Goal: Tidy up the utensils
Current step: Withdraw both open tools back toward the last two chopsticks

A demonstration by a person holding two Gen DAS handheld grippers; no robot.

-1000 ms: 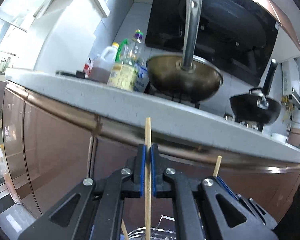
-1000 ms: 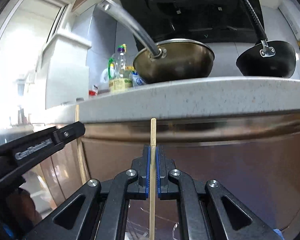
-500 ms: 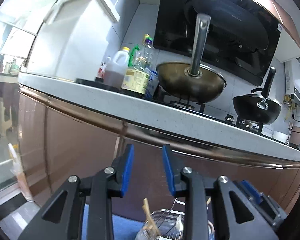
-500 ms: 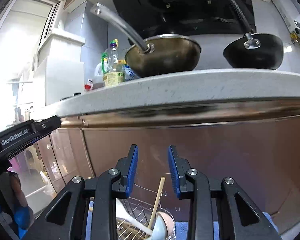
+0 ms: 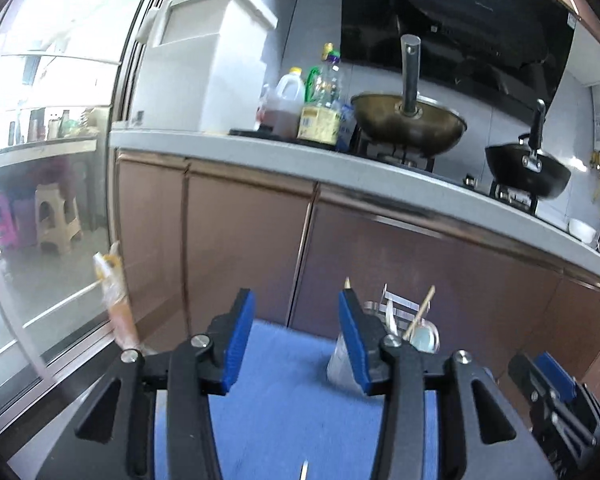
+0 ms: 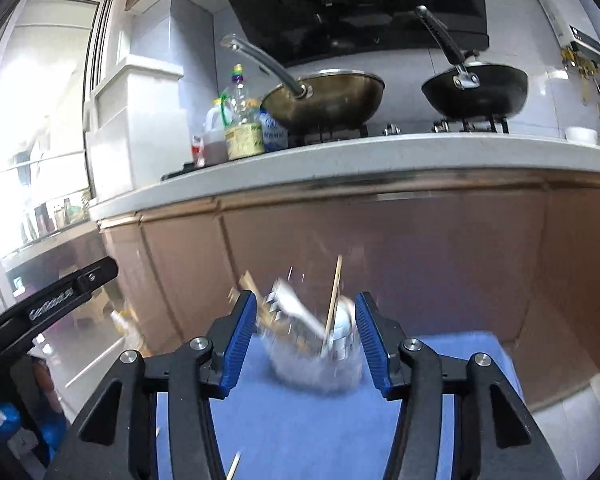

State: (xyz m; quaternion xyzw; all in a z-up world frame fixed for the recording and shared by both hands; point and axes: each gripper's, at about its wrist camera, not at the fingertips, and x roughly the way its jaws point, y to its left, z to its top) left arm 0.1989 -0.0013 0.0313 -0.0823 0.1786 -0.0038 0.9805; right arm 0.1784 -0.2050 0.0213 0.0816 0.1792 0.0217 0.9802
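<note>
Releasing | both tongs, left (image 5: 296, 334) and right (image 6: 306, 338), just spread, empty | next: pinch loose wooden chopstick (image 6: 233, 466) on near blue mat (image 6: 300, 420) mid-shaft, drop upright into wire-and-glass utensil holder (image 6: 316, 356).

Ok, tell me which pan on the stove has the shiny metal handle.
The brass-coloured wok, next to the oil bottles. The black pan further right has a dark handle.

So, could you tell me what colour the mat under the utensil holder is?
The mat is blue, clearest in the right wrist view.

A home kitchen: woks (image 6: 324, 98) on a stove, range hood (image 5: 460, 12), oil bottles (image 5: 320, 112), countertop (image 6: 340, 160)
</note>
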